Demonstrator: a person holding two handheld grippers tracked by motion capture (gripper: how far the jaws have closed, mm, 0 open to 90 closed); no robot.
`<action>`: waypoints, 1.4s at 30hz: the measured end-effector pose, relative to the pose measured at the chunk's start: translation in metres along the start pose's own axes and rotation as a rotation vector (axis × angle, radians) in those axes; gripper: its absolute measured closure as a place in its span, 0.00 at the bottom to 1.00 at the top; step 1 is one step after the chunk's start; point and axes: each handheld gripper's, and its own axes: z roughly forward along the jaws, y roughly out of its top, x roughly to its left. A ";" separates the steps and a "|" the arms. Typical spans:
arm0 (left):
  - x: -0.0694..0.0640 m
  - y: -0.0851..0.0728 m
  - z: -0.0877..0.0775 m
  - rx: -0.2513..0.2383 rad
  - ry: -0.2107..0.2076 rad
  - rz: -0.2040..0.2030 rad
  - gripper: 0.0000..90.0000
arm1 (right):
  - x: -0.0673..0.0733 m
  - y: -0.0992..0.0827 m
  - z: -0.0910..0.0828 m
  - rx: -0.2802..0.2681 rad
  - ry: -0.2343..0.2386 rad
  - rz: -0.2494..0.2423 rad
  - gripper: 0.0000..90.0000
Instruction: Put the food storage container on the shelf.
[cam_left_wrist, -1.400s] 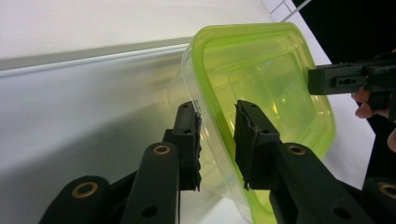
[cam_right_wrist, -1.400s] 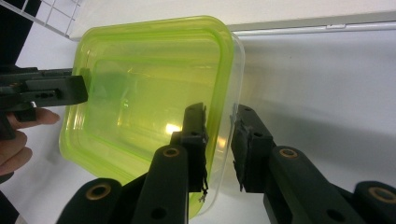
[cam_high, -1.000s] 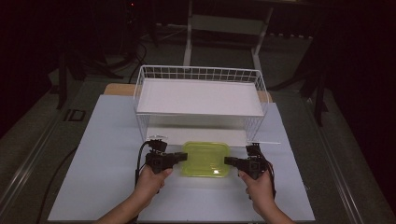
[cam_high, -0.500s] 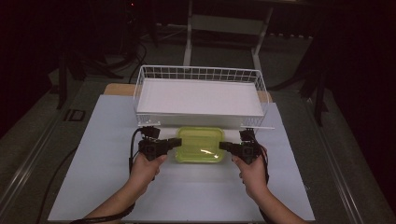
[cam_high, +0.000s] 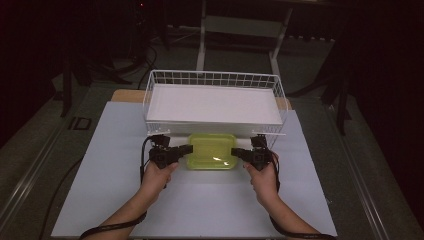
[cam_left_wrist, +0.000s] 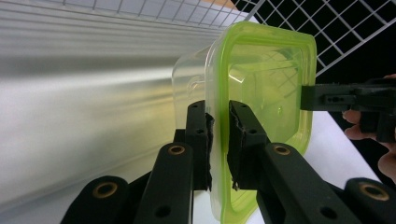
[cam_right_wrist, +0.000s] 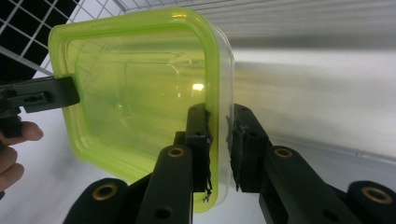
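Observation:
A clear plastic container with a lime-green lid (cam_high: 212, 151) hangs between my two grippers, just in front of the white wire basket (cam_high: 212, 78). My left gripper (cam_high: 187, 149) is shut on the lid's left rim, and its own view shows the pads (cam_left_wrist: 208, 122) pinching the green edge of the container (cam_left_wrist: 266, 70). My right gripper (cam_high: 235, 151) is shut on the opposite rim. In the right gripper view the right gripper (cam_right_wrist: 218, 116) clamps the container (cam_right_wrist: 140, 84), with the left gripper's jaw tip (cam_right_wrist: 51, 95) at the far edge.
The basket has a white liner inside and stands at the back of the pale table top (cam_high: 115, 150). Its front wire wall (cam_high: 165, 127) is right behind the container. Cables trail from both grippers along the person's forearms. Dark floor and stands surround the table.
Both hands have carried the container away from the person, from mid-table up to the basket's front wall. Both grips on the rim are unchanged.

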 end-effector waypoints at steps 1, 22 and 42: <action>0.000 0.000 0.001 -0.006 0.003 0.000 0.89 | -0.001 0.000 0.002 -0.002 0.002 0.001 0.88; 0.024 0.002 0.019 -0.057 0.006 -0.021 0.88 | -0.005 0.005 0.026 -0.042 -0.039 0.008 0.87; 0.026 -0.002 0.038 -0.139 0.073 0.075 0.68 | -0.010 0.004 0.037 -0.143 -0.101 -0.024 0.76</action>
